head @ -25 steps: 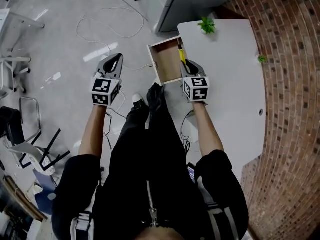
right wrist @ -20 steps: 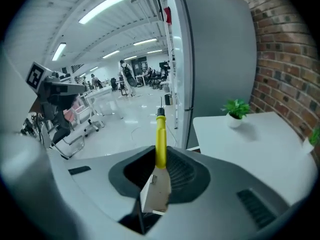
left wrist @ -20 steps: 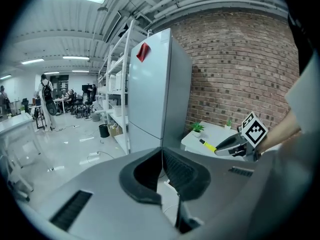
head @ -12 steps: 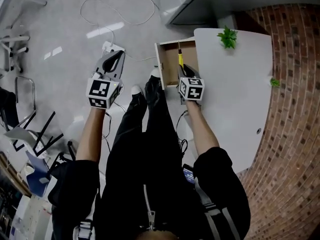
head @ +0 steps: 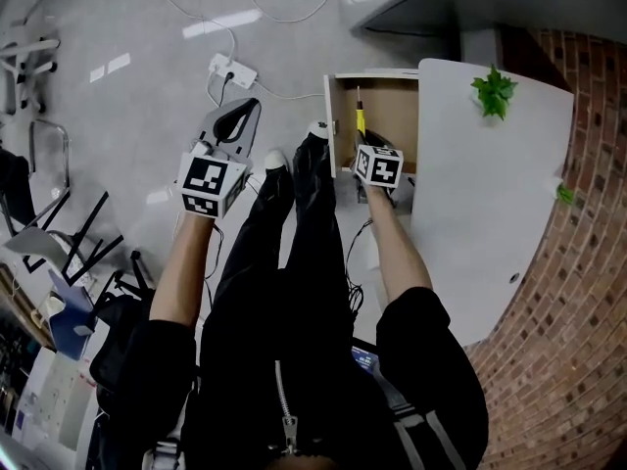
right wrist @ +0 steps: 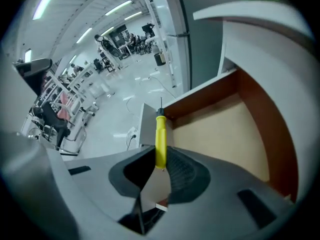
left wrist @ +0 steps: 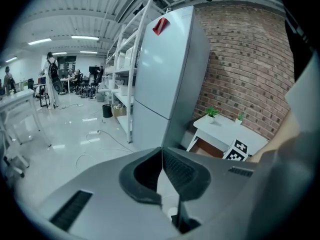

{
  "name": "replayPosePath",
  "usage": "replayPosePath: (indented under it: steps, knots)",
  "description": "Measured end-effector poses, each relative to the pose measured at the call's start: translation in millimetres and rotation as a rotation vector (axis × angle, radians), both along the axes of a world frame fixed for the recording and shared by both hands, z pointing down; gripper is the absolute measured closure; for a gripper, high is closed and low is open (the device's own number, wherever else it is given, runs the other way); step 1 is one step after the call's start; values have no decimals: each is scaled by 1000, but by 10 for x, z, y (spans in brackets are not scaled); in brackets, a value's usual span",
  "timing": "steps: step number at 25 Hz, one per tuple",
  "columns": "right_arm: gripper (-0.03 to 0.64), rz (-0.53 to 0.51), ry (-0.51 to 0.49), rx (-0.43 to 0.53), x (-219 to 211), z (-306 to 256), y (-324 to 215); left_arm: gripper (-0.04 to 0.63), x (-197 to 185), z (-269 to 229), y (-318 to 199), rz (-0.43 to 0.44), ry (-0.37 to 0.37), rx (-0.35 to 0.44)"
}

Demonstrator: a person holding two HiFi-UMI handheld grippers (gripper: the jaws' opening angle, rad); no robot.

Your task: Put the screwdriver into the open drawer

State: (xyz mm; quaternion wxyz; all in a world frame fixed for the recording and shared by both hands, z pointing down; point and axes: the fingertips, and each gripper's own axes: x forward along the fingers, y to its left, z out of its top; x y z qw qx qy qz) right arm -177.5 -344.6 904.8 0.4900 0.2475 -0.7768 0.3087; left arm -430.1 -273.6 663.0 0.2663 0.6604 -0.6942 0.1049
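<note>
Right gripper: jaws were clamped on the screwdriver's yellow handle.
Screwdriver: held over the open drawer, near one wall, under the white counter.
Left gripper: jaws together, empty, out over the floor.

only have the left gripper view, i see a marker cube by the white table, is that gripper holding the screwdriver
Observer: Yes. The right gripper view shows the right gripper with its fingers shut on the screwdriver, by the yellow handle.
Operator: is it over the drawer
Observer: In the head view the screwdriver sits within the outline of the open drawer, near its wall on that view's left.
Operator: anything in the drawer already
Observer: The drawer floor that shows in the right gripper view is bare.
</note>
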Motion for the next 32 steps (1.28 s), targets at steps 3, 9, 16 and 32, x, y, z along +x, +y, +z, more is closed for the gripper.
replayPosePath:
  steps: [3,9,16,32]
  knots:
    - [540,-17,51,-46,-6,205,-2,569,-3,189,84,-5,14,-32]
    - [538,-67,157,-110,27,723,-1,569,-35,481,237,-15,20,-84]
    - [538,-30,210,-208,144,1181,23,569,31,826,388,-34,44,-140]
    - [523,31,187,-208,41,1181,18,569,11,873,590,-65,61,-161]
